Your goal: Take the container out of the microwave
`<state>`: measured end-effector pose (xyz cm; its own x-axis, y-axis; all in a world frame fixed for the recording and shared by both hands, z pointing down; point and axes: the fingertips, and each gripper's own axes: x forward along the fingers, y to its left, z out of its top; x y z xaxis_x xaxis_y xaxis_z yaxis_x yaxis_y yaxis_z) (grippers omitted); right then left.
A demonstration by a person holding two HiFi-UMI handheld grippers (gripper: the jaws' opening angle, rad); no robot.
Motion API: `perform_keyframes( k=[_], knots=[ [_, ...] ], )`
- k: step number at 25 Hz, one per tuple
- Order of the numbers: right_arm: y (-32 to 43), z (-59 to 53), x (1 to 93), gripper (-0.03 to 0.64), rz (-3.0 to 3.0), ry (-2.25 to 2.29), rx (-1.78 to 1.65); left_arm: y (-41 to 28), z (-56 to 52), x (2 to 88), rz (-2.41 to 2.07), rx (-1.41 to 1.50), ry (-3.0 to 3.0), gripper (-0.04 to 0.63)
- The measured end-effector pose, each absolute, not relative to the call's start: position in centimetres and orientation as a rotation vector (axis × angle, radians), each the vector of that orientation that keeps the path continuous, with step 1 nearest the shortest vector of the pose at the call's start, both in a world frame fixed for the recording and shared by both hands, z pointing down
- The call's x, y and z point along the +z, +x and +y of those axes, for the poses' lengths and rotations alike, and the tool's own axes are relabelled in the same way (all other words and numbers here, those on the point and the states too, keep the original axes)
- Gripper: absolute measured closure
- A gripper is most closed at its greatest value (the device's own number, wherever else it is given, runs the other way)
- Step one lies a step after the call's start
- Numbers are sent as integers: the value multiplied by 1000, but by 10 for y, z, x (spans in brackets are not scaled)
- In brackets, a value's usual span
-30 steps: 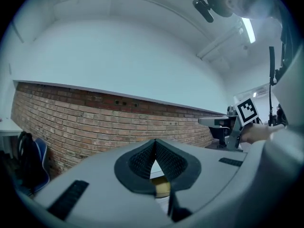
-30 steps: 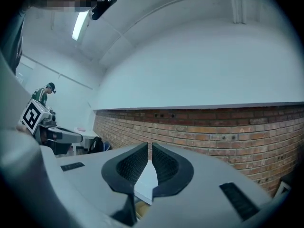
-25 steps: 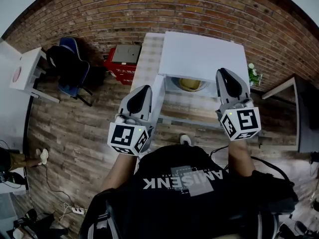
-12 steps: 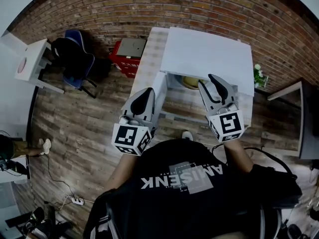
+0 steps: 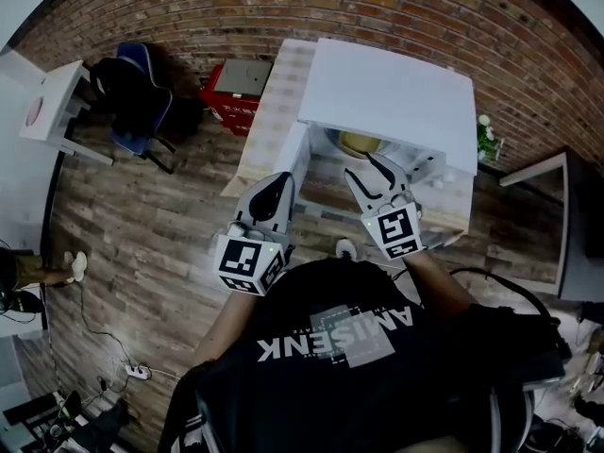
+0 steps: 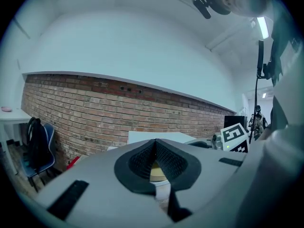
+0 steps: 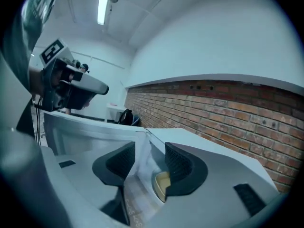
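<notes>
Steep overhead; two low, microwave (image 5: 387, 92) shared

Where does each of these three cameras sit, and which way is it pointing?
Head view: on the person's head, looking steeply down at the open microwave, the left tool, the right tool and the person's black shirt.
Left gripper view: rides the left tool, looking along its shut jaws towards the brick wall; the right tool shows at right.
Right gripper view: rides the right tool, looking past its opening, empty jaws into the microwave; the left tool shows at left.
Shared: all three see the yellowish container.
</notes>
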<state>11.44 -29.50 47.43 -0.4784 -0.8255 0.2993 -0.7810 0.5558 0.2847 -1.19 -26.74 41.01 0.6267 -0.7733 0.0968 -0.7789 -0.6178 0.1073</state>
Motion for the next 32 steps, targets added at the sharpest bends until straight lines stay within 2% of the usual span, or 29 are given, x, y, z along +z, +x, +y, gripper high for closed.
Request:
perform_keyframes(
  k=[17, 32],
  knots=[
    [128, -326, 596, 379, -2171, 1112, -217, 0, -249, 436, -1268, 134, 2778, 583],
    [151, -361, 650, 368, -2016, 990, -283, 5, -247, 452, -1283, 123, 2698, 583]
  ],
)
